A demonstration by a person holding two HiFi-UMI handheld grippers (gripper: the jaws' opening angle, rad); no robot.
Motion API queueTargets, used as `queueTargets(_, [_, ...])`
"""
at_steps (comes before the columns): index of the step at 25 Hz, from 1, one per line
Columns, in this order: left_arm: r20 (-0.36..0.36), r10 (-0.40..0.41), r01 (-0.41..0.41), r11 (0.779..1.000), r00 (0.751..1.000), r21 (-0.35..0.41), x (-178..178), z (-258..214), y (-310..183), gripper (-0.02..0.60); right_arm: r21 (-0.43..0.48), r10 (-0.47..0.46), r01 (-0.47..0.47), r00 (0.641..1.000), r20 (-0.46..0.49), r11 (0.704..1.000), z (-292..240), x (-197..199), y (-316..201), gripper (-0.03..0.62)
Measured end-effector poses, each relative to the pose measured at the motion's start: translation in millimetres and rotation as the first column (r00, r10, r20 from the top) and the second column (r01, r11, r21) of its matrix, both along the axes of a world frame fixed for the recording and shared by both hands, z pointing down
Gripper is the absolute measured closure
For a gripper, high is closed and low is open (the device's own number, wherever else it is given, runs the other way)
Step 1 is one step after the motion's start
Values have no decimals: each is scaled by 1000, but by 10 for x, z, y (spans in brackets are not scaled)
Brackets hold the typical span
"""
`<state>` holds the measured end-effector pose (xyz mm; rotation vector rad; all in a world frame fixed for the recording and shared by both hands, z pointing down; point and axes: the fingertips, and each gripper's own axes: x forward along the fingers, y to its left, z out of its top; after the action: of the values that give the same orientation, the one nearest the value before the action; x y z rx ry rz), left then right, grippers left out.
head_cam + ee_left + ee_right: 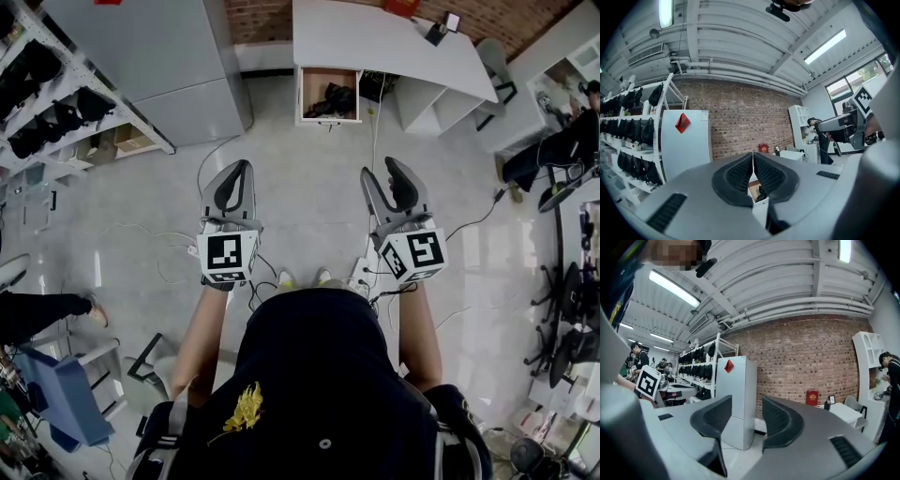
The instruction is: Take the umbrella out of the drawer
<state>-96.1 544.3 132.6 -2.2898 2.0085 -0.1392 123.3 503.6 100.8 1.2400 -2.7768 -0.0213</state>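
**Open drawer across the room, both tools held level**

Pale glossy floor (309, 187) fills the head view, with thin cables trailing over it. At the far side stands a white desk (375, 42) against a brick wall (267, 19). A wooden drawer (302, 94) is pulled out from the desk's left end. The umbrella (333, 98), a dark folded bundle, lies inside the drawer toward its right side.

The person stands well back from the desk, with both arms stretched forward. The left gripper (244, 171) points toward the drawer. Its own view shows the two ribbed pads (740, 173) pressed together at the tips with nothing between them, and the drawer with its dark contents shows just below the pads.

The right gripper (386, 171) is held beside the left one at about the same height. Its jaws stand partly apart, with a clear gap between the pads (776, 420), and only the floor and a tall grey cabinet (736, 399) show through the gap. Neither tool is near the umbrella.

Left of the cabinet, white shelves (56, 103) hold rows of dark bags.
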Motion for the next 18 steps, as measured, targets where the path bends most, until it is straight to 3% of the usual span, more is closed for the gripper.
queueTargets(5, [-52,17,-17,1000,999,-1,-69,-84,27,560,-60,-3,11,992,128,998,-33,-71,-2,166])
queueTargets(15, [-17,87,-86,996,996,7,-112,-77,14,560,-72,22,-17,997,73,997,131,-269,-80,152])
queueTargets(18, [-36,115,-115,993,993,0,-68,-16,-62,560,-83,25,-20,998,59,996,224,-331,-103,152])
